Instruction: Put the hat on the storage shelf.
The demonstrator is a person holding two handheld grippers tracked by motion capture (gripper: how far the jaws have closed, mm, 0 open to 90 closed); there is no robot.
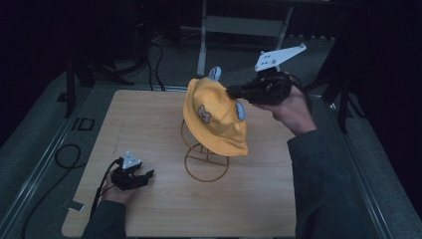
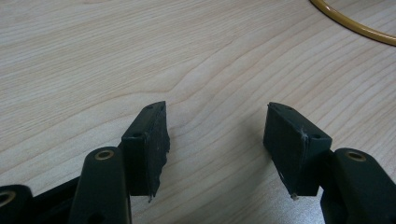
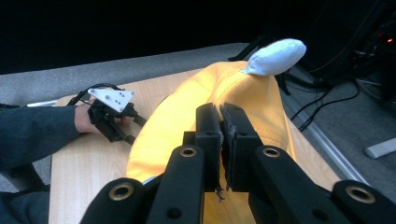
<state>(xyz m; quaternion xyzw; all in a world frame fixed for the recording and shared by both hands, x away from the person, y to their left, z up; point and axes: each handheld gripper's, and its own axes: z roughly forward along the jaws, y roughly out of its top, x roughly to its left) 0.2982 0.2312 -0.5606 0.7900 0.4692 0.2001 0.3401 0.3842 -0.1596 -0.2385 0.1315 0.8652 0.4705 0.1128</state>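
A light wooden table [image 1: 149, 129] carries a gold wire stand with a ring base [image 1: 206, 168] near its middle. A yellow cloth hat with a bear patch and pale blue ears [image 1: 214, 117] sits tilted on the stand. The right tool [image 1: 233, 92], at the hat's right, has its jaws closed on the hat's fabric. The left tool [image 1: 148, 175] rests low at the near left, its 2 jaws wide apart and holding nothing.

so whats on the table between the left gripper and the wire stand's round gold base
Nothing: bare light wood table runs from the open left gripper to the gold ring base, as the high view shows.
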